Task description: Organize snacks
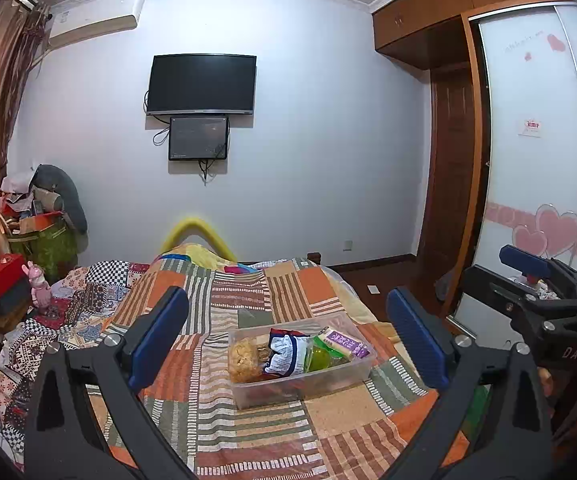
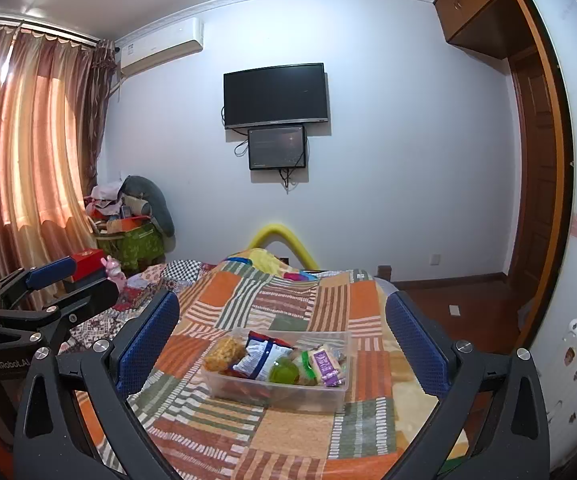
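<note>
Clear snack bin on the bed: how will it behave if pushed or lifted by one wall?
The clear plastic bin looks thin-walled, so one-wall lifts probably flex it. The soft patchwork blanket likely drags rather than letting it slide. Loose snack packets inside may shift and tilt it.

A bedroom in a lived-in home; a bed [image 2: 288, 432] spread with a striped patchwork quilt fills the foreground; a dark television [image 2: 275, 95] hangs on the pale wall with a smaller screen [image 2: 276, 148] just beneath it; an air conditioner [image 2: 160, 50] sits high beside pinkish curtains [image 2: 28, 140] lit from behind; a wooden wardrobe [image 1: 528, 140] with a heart-patterned sliding door stands on the right; clothes and boxes are piled in the far corner [image 2: 128, 220].
</note>
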A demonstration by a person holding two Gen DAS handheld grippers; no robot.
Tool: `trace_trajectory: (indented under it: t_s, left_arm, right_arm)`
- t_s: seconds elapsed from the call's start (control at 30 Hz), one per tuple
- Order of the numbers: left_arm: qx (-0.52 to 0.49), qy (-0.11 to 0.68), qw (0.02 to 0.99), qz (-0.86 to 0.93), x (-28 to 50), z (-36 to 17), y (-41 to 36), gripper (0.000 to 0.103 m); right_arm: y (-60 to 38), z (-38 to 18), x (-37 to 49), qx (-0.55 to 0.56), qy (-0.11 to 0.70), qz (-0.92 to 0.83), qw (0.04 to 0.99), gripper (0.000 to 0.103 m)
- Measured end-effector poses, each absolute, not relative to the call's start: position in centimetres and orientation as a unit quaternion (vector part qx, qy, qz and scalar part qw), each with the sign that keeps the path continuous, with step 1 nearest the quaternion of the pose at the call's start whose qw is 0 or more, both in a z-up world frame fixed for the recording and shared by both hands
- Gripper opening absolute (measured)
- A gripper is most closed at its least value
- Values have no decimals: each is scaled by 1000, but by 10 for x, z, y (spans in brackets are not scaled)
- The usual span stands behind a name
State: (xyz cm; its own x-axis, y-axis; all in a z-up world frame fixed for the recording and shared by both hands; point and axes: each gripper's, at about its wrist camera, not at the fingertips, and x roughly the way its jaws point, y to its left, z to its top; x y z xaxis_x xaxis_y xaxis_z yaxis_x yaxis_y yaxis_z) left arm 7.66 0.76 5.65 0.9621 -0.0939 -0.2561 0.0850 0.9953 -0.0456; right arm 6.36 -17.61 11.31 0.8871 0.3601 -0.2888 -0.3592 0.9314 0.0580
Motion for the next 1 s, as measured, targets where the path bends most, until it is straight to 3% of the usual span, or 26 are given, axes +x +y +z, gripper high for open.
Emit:
trace_trajectory:
  t_s: [1.0]
  left_arm:
    - [-15,144,988,-62,77,53,8,103]
  right_arm:
    - [-175,113,63,-2,153,187,970,103]
